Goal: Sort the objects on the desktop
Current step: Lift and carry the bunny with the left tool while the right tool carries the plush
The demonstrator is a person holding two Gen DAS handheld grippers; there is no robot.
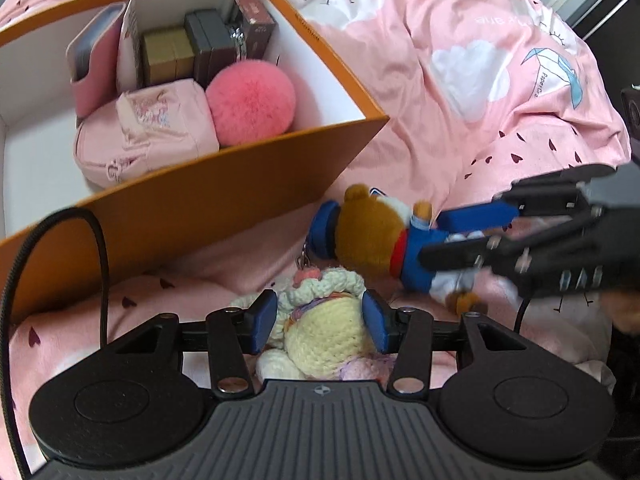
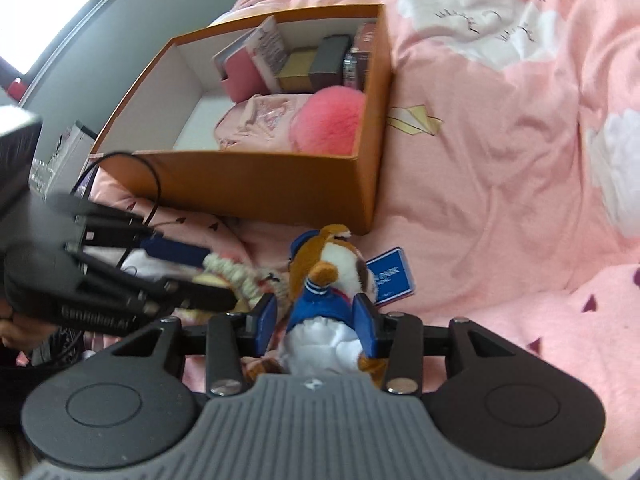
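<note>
Cream crochet doll lies on the pink bedspread between the left gripper's blue pads, which stand partly open about it without pressing. Just beside it, the right gripper closes partly around the brown plush dog. Beyond both, the orange box holds a pink pompom, a pink pouch and small boxes.
</note>
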